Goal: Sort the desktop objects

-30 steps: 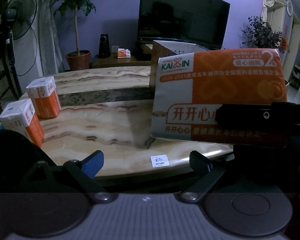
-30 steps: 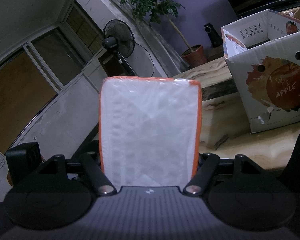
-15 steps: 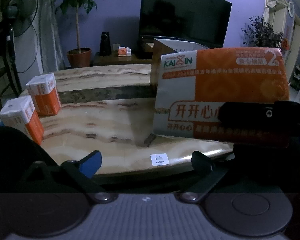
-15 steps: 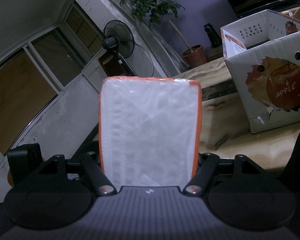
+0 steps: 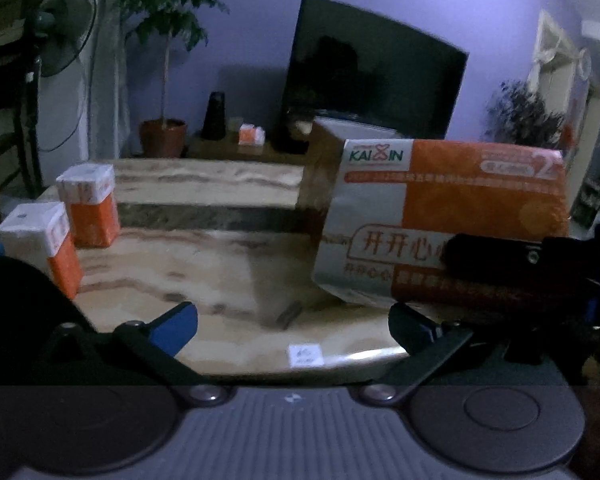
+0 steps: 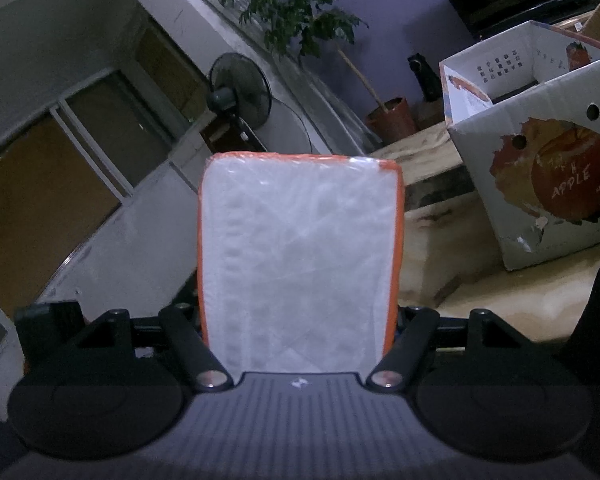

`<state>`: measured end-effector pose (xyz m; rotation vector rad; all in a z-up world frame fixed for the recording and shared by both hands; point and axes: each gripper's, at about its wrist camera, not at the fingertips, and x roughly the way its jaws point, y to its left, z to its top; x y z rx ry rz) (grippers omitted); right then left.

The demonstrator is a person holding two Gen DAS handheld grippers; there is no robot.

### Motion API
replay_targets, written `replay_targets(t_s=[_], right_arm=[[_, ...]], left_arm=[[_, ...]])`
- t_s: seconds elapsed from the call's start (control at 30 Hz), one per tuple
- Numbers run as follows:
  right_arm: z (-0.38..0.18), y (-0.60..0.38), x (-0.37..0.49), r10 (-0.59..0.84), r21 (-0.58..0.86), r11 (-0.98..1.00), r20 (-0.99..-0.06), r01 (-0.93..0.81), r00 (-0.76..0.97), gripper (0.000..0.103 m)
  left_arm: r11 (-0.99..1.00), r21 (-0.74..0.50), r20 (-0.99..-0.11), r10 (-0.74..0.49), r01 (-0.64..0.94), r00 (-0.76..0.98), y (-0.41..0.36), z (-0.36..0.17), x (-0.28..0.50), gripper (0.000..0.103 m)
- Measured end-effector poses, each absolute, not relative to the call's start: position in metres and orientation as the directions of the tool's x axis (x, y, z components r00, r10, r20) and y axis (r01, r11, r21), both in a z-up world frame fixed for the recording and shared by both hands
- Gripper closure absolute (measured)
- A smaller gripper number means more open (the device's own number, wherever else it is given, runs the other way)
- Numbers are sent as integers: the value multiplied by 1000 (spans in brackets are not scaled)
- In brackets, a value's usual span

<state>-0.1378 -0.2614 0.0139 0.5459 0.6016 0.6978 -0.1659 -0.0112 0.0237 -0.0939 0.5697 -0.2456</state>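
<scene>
R gripper (image 6: 298, 344) is clamping a tissue pack (image 6: 300, 264), jaws pressing its two orange sides; pack's long axis is running straight out along the fingers, far end pointing fwd and a bit up. Apple box (image 6: 540, 184) is sitting ahead-right of it on the table (image 6: 440, 280), open top facing up, so R is the nearer hand for a drop, probably. L gripper (image 5: 292, 320) is opening wide w/ nothing between its jaws; two more packs (image 5: 90, 208) are standing upright ahead-left of it.

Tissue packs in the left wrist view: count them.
4: two tissue packs upright at the table's left, one in the right gripper, one small on the far cabinet. Others may be hidden.
</scene>
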Motion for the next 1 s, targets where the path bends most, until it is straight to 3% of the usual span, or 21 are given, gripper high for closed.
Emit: replay_targets(t_s=[0.17,0.5,1.0], right_arm=[[15,-266,-138,723,651,631,-295,-423,624,30],[16,-265,-137,720,644,635,-294,-427,629,30],[18,-264,-139,714,634,647,-308,-425,628,30]], left_arm=[[968,-76,-542,-240,238,805,-19,24,-163,1],[978,-93,-608,-202,184,768,-11,20,-153,1],[977,-42,-621,-187,207,761,-19,20,-156,1]])
